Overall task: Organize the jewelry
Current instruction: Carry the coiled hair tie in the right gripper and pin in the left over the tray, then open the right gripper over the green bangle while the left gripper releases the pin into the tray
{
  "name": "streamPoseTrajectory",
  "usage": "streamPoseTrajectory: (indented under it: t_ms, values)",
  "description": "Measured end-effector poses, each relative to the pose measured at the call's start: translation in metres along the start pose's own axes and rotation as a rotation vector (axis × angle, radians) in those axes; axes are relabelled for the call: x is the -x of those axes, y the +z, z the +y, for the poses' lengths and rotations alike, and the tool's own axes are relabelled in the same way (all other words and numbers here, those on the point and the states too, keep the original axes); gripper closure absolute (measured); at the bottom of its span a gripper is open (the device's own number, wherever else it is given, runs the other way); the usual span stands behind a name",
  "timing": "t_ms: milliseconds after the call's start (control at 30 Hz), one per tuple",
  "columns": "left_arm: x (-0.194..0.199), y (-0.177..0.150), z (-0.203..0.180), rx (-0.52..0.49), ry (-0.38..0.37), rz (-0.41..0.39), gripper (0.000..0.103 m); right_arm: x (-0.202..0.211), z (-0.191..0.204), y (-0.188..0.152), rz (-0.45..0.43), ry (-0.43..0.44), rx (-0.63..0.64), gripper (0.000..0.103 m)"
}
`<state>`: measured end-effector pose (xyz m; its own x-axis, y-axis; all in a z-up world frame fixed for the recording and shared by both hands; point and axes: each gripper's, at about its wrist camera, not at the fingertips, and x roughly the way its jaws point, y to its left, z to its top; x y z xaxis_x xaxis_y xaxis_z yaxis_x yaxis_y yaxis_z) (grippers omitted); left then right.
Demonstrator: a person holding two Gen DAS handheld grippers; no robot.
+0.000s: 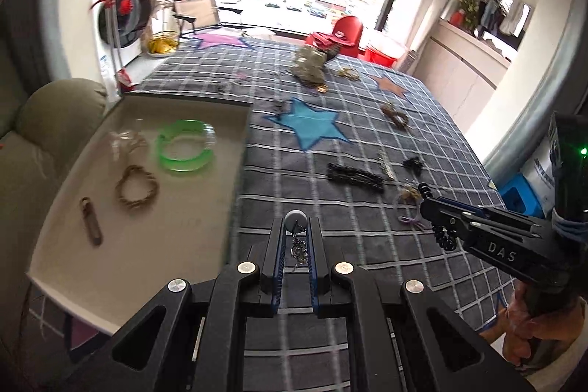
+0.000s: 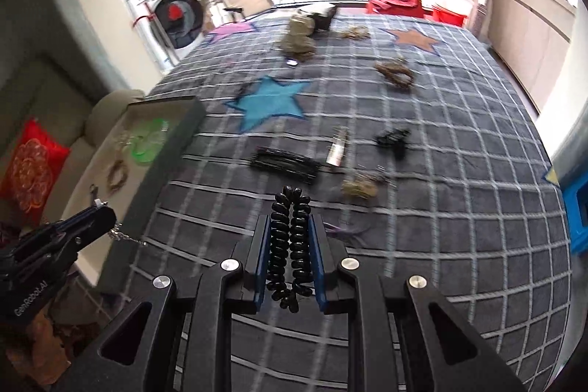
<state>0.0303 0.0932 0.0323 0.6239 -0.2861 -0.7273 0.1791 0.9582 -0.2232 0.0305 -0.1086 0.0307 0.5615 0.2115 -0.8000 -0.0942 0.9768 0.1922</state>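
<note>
My left gripper (image 1: 296,245) has its jaws nearly shut on a small earring (image 1: 296,221) with a round grey top and a little chain hanging down. My right gripper (image 2: 290,245) has its jaws squeezed on a black curly hair tie (image 2: 290,245). Both hang above the checked bed cover (image 1: 367,215).

The tray (image 1: 220,171) sits on my left, just beside the left gripper. In it I see a green bangle (image 1: 185,147), a rope bracelet (image 1: 136,186) and a brown clip (image 1: 91,221). So some things are put away.

Lots are left on the bed cover: a black comb thing (image 1: 354,175), a woven bracelet (image 1: 395,114), and more little bits I can't make out. I think we are partway done.
</note>
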Motion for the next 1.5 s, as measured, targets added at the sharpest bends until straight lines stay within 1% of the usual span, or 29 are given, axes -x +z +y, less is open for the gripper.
streamPoseTrajectory:
  t_ms: [233,400,633,733,867,1000,1167,1367,1500]
  values:
    - [0.012,0.0,0.052,0.078,0.062,-0.036,0.09,-0.009,0.055,0.02,0.008,0.068,0.079,0.081]
    - [0.011,-0.003,0.088,0.132,0.104,-0.037,0.09,-0.023,0.092,0.034,0.017,0.112,0.132,0.081]
    - [0.002,-0.002,0.134,0.203,0.152,-0.035,0.09,-0.056,0.139,0.054,0.052,0.171,0.186,0.081]
    - [-0.005,0.0,0.148,0.226,0.166,-0.028,0.09,-0.071,0.152,0.062,0.061,0.176,0.199,0.081]
    - [-0.018,0.003,0.161,0.242,0.185,-0.002,0.09,-0.094,0.168,0.073,0.076,0.17,0.219,0.081]
    - [-0.037,0.004,0.17,0.246,0.194,0.048,0.09,-0.117,0.179,0.083,0.094,0.164,0.234,0.081]
    - [-0.05,0.007,0.173,0.245,0.186,0.096,0.09,-0.146,0.186,0.093,0.125,0.153,0.233,0.081]
    - [-0.059,0.008,0.17,0.229,0.193,0.119,0.09,-0.174,0.188,0.096,0.168,0.144,0.226,0.081]
    - [-0.06,0.008,0.169,0.221,0.202,0.118,0.09,-0.18,0.189,0.095,0.18,0.14,0.23,0.081]
